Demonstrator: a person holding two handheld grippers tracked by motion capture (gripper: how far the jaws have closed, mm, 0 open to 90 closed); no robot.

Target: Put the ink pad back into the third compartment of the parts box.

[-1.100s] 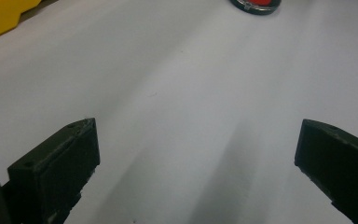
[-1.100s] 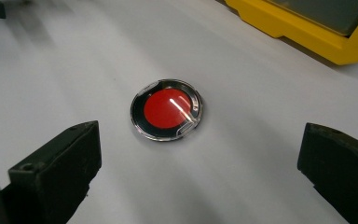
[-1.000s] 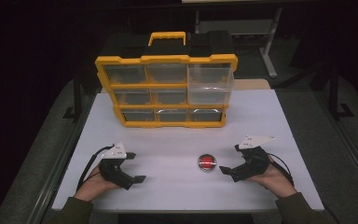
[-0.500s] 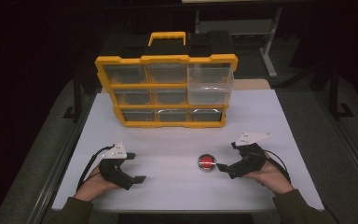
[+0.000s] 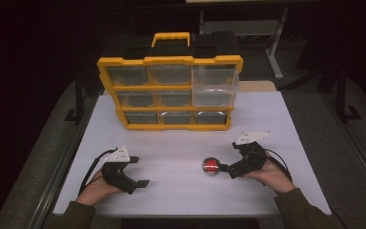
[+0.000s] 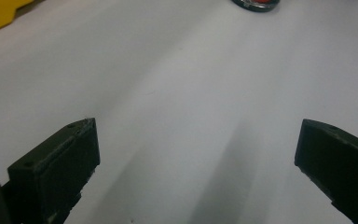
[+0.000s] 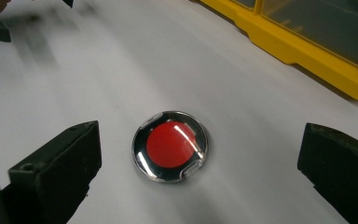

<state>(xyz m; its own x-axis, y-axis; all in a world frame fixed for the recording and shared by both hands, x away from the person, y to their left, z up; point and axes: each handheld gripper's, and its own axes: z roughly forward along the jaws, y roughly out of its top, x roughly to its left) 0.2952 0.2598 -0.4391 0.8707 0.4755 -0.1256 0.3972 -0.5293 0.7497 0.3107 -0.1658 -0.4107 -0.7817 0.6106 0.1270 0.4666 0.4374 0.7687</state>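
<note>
A: White table (image 5: 181, 191), dark room, yellow organizer (image 5: 171, 93) at back. Tongs?
B: Right gripper (image 7: 200, 154) released, straddling red disc (image 7: 171, 145); left gripper (image 6: 198, 154) released, idle.
A: Risk?
B: Flat, slick disc could squirt out when pinched.

**Behind the work: a yellow drawer case on a white worktop**

A yellow organizer case (image 5: 171, 93) stands upright at the far side of the white worktop (image 5: 286, 119). It has a yellow handle (image 5: 171, 37) on top and nine clear drawers in three rows. Its yellow edge also shows in the right gripper view (image 7: 307, 60). Dark floor surrounds the worktop.
</note>
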